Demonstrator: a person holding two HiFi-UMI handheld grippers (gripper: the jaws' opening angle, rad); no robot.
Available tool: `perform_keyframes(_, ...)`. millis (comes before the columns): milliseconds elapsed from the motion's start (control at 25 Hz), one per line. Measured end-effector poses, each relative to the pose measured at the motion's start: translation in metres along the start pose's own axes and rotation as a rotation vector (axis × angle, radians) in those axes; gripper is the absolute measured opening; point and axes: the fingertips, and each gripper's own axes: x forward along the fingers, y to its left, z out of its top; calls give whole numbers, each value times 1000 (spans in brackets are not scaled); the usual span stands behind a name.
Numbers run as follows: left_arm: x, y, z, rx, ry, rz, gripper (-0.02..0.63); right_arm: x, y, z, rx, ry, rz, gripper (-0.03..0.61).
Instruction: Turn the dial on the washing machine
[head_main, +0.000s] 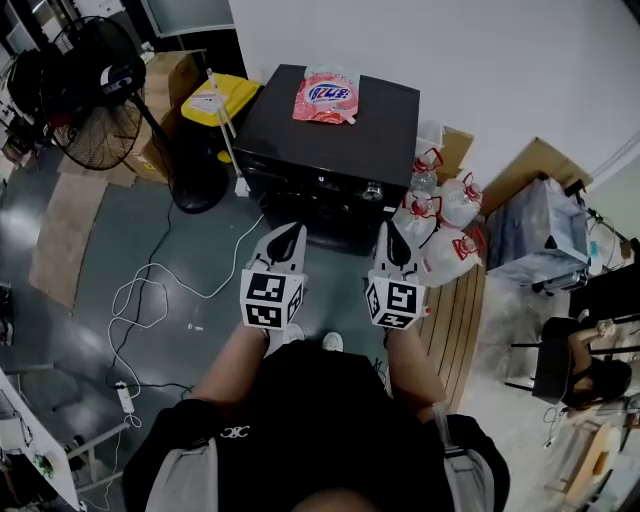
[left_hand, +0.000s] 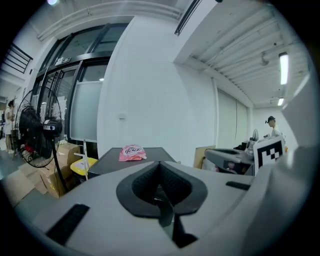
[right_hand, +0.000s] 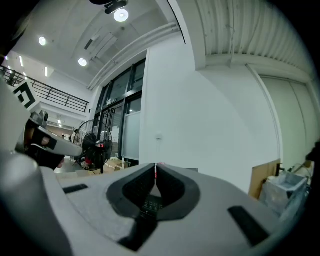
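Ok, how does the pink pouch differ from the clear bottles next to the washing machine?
The pink pouch is one soft pack lying flat on top of the washing machine; the clear bottles are several, clustered low beside it. The pouch is opaque pink with print; the bottles are see-through with red handles. Both look like plastic containers.

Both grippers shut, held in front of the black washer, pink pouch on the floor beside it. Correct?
Not quite. The pink pouch lies on top of the washer, not on the floor. The head view shows this, and so does the left gripper view. The rest stands: the left gripper and the right gripper are both shut and held in front of the black washer.
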Motion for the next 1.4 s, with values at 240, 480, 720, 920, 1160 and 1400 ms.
perform_keyframes(240, 14, 21, -7, -18, 18, 10, -5, 43, 4, -32, -174, 69, 18, 104)
perform_keyframes(480, 12, 48, -27, -54, 61, 65, -5, 86, 0, -80, -422, 218, 29, 249)
perform_keyframes(720, 7, 68, -47, -85, 103, 119, -5, 120, -9, -137, -677, 329, 24, 250)
perform_keyframes(920, -1, 78, -61, -103, 126, 163, -5, 140, -23, -183, -871, 370, 19, 250)
perform_keyframes(1160, -8, 81, -76, -112, 160, 199, -5, 159, -40, -226, -1070, 411, 42, 250)
perform_keyframes(1400, -13, 79, -88, -109, 193, 221, -5, 179, -49, -254, -1260, 422, 80, 250)
